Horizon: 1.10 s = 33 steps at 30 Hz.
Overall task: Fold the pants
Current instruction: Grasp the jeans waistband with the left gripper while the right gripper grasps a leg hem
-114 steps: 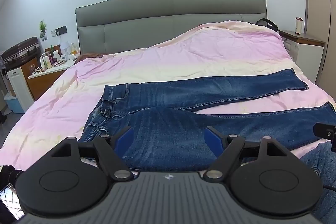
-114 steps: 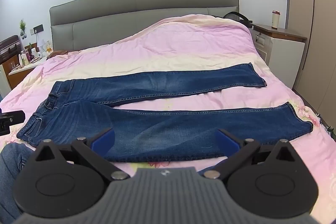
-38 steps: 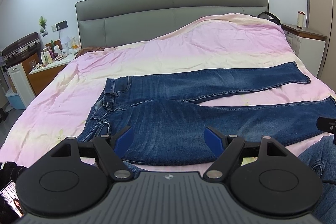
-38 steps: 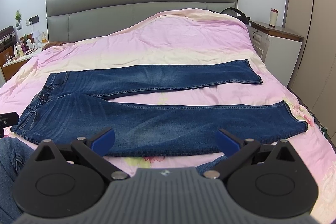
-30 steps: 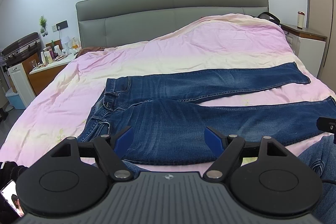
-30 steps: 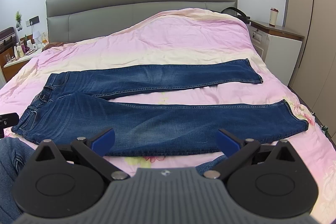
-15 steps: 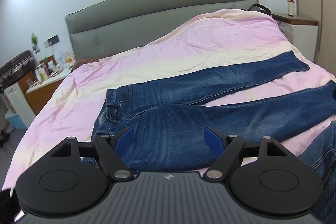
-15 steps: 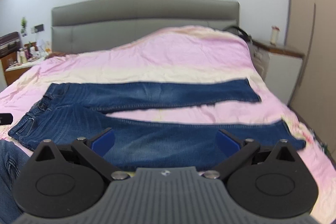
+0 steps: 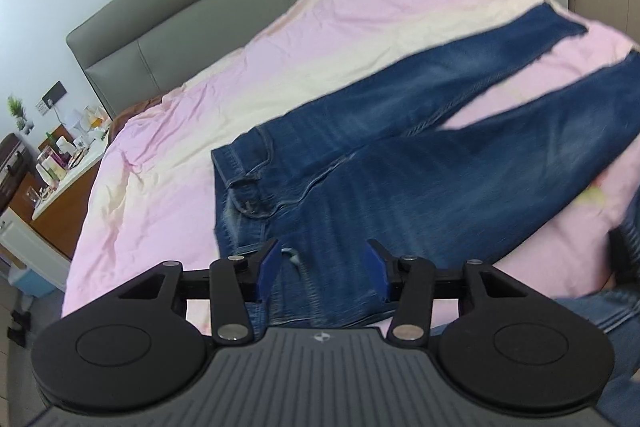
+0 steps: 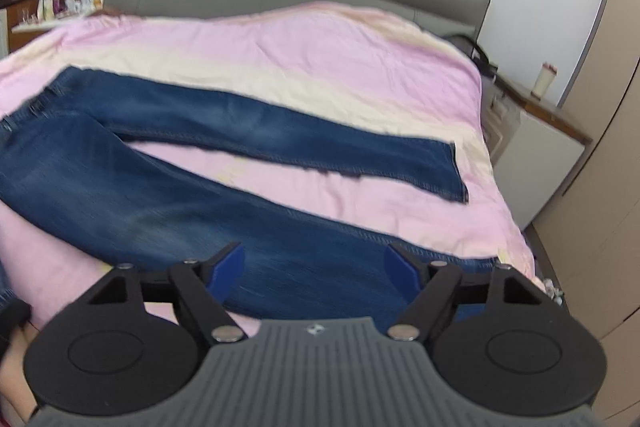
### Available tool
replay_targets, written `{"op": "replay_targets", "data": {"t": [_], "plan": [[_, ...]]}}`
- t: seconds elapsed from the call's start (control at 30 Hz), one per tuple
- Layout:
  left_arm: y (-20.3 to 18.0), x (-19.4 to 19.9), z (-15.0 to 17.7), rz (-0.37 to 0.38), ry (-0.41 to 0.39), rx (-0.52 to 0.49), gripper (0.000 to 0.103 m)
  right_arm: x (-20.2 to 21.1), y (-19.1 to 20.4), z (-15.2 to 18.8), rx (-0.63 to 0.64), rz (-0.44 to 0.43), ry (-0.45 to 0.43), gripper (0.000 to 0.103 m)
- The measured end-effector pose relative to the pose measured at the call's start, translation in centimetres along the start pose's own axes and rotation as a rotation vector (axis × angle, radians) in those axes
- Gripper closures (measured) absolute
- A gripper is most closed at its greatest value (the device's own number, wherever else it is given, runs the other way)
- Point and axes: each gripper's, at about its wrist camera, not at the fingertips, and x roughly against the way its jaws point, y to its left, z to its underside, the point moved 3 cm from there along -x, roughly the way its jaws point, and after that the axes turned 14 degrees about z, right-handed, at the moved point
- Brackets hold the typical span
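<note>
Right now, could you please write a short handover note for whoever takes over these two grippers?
Left gripper: jaws closing, nothing gripped, over the waist end of the jeans.
Right gripper: jaws closing, nothing gripped, over the near leg close to its hem.
Jeans lie flat on the pink bedspread, legs spread apart, waist to the left.
Done: nothing folded.
Left: probably grip the near leg at both ends, lay it over the far leg, then fold lengthwise.

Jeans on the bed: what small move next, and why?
Probably finish closing both grippers on the near leg's edge. The jeans lie flat, legs apart; the left gripper is closing over the waist end, the right gripper near the hem, neither gripping yet.
</note>
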Motion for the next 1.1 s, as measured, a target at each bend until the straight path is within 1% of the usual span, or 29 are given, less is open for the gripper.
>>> {"op": "replay_targets", "data": {"t": [0.13,0.2,0.27,0.37,0.43,0.5,0.57,0.67,0.77,0.83,0.87,0.9,0.93,0.97,1.0,1.07,1.1], "plan": [[1.6,-4.0,0.8,0.048,0.156,-0.119,0.046,-4.2,-2.1,0.5,0.039,-0.036,0.075,0.036],[1.9,-6.4,1.9,0.084,0.245,-0.196,0.046,-6.3,-2.9,0.8,0.059,-0.064,0.108,0.036],[2.4,-8.6,2.9,0.112,0.33,-0.245,0.046,-8.2,-3.6,1.1,0.08,-0.076,0.135,0.036],[3.4,-11.6,5.0,0.151,0.454,-0.285,0.046,-10.3,-4.5,2.0,0.128,-0.047,0.171,0.036],[3.9,-13.4,6.0,0.158,0.509,-0.322,0.046,-11.9,-5.3,2.7,0.153,-0.026,0.206,0.036],[4.2,-15.0,6.9,0.196,0.565,-0.346,0.046,-13.2,-6.0,3.6,0.178,-0.013,0.238,0.036],[4.3,-16.3,7.6,0.204,0.608,-0.381,0.042,-14.3,-6.4,4.5,0.213,-0.011,0.267,0.036],[3.9,-17.7,8.2,0.191,0.625,-0.422,0.038,-15.5,-6.9,6.1,0.306,-0.01,0.286,0.036],[3.4,-18.7,8.5,0.161,0.651,-0.45,0.035,-16.6,-7.6,7.5,0.392,0.004,0.307,0.035],[3.3,-19.0,8.3,0.135,0.661,-0.444,0.035,-17.2,-7.8,8.4,0.471,0.011,0.313,0.034],[3.3,-19.1,8.2,0.125,0.655,-0.431,0.04,-17.3,-7.8,9.0,0.529,0.003,0.312,0.034],[3.4,-19.0,8.0,0.117,0.647,-0.411,0.044,-17.5,-7.8,9.6,0.582,0.003,0.304,0.032],[3.5,-18.8,8.1,0.107,0.636,-0.385,0.046,-17.7,-7.8,10.2,0.628,0.015,0.294,0.031],[3.5,-18.8,8.0,0.095,0.62,-0.356,0.051,-18.1,-7.9,10.8,0.666,0.036,0.288,0.031],[3.6,-18.5,8.1,0.086,0.602,-0.332,0.057,-18.6,-8.1,11.2,0.687,0.054,0.287,0.031],[3.7,-18.1,7.7,0.057,0.567,-0.3,0.065,-19.3,-8.4,11.9,0.697,0.073,0.285,0.032],[3.8,-17.8,7.7,0.044,0.55,-0.288,0.07,-19.6,-8.4,12.1,0.699,0.078,0.278,0.034]]}}
